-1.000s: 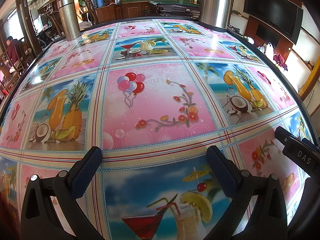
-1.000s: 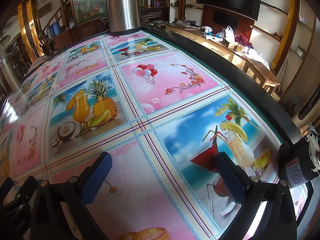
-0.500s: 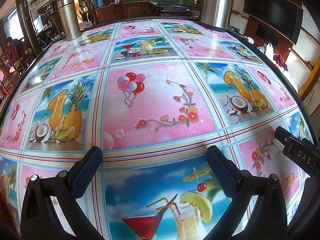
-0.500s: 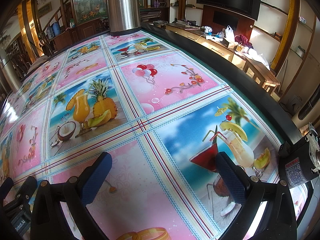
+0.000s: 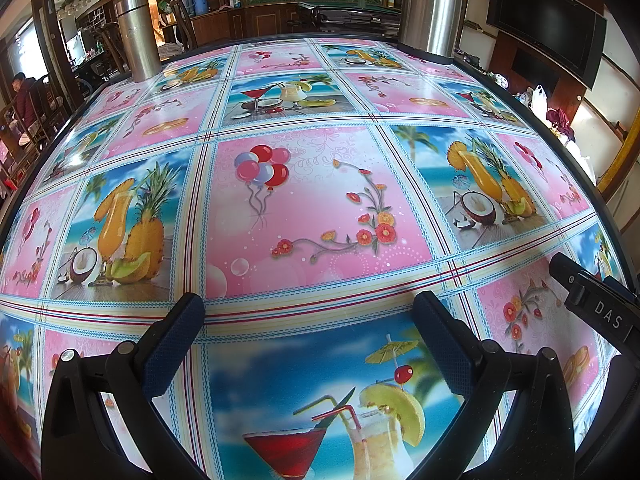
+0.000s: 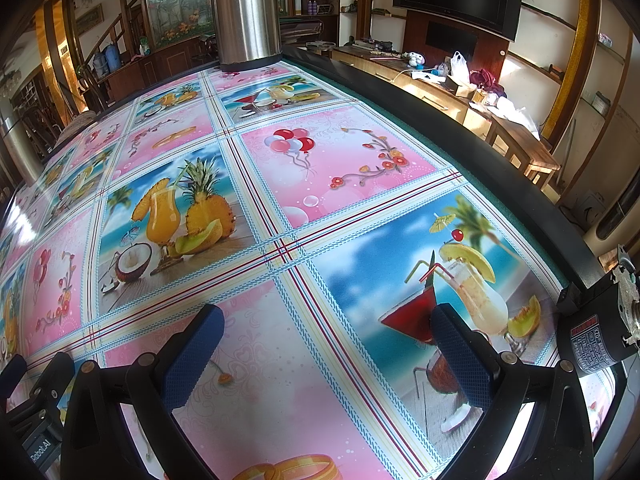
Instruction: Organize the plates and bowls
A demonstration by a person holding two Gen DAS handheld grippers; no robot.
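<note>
No plates or bowls show in either wrist view, so where the task's things sit cannot be told from here; by my judgement the work is at its very start, or at a pause between items, with nothing in hand. The left tool (image 5: 308, 320) hovers low over the surface (image 5: 320, 200) with its blue-padded fingers (image 5: 176, 344) spread wide and nothing between them; the right tool (image 6: 326, 332) likewise stands open and empty. The surface is covered by a glossy cloth printed with cocktails, pineapples and balloons. A steel column (image 6: 246, 12) rises from it at about 12 o'clock in the right view, and a second steel column (image 5: 138, 36) stands at about 11 o'clock in the left view. The dark raised rim (image 6: 460, 128) of the surface curves from 12 o'clock round to 4 o'clock in the right view, close to the right tool's outer side, so there is little room that way. Toward 10 and 11 o'clock the cloth runs wide and unobstructed. The next move probably calls for turning one or both tools until the dishes come into sight, keeping clear of the rim and the columns.
</note>
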